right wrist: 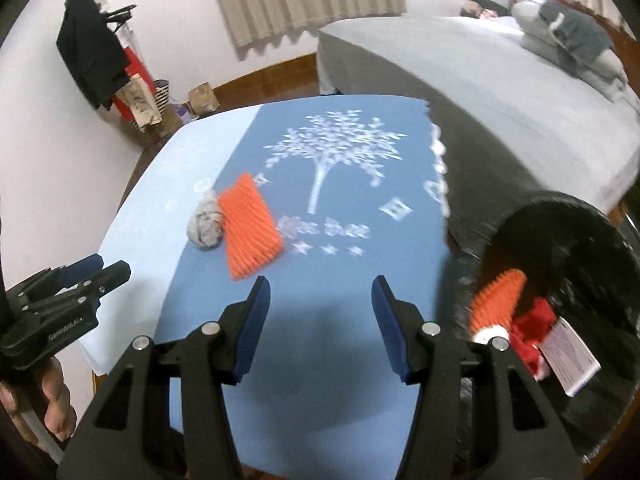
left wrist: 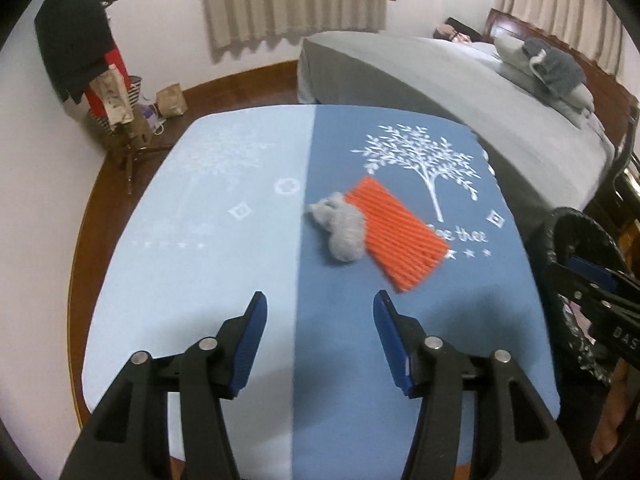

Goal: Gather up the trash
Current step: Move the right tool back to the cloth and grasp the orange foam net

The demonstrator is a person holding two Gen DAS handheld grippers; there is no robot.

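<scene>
The left gripper [left wrist: 318, 306] is being held released above the near part of the counter [left wrist: 224, 280], its blue-padded jaws spread wide with nothing between them. The right gripper [right wrist: 320, 290] is likewise being held released, jaws apart and empty, over the darker blue half of the cloth.

Two pieces of trash are being shown on the counter: a grey crumpled wad [left wrist: 340, 228] and an orange ribbed sheet [left wrist: 400, 236], lying flat. The wad is being pressed against the sheet's left edge, touching it and slightly overlapping it. Both are lying ahead of the left gripper, near the seam where the light blue and dark blue halves meet, just beside the white tree print [left wrist: 424, 156].

A black bin [right wrist: 580, 248] is being seen off the counter's right edge, close beside the right gripper. Inside it, an orange ribbed piece [right wrist: 498, 300], something red [right wrist: 532, 320] and a pale card [right wrist: 568, 356] are being held.

Nothing is being shown between either gripper and the trash on the cloth. A bed [left wrist: 460, 76] with grey covers is being seen behind the counter, and a coat stand [right wrist: 92, 56] hung with dark clothes by the far wall.
</scene>
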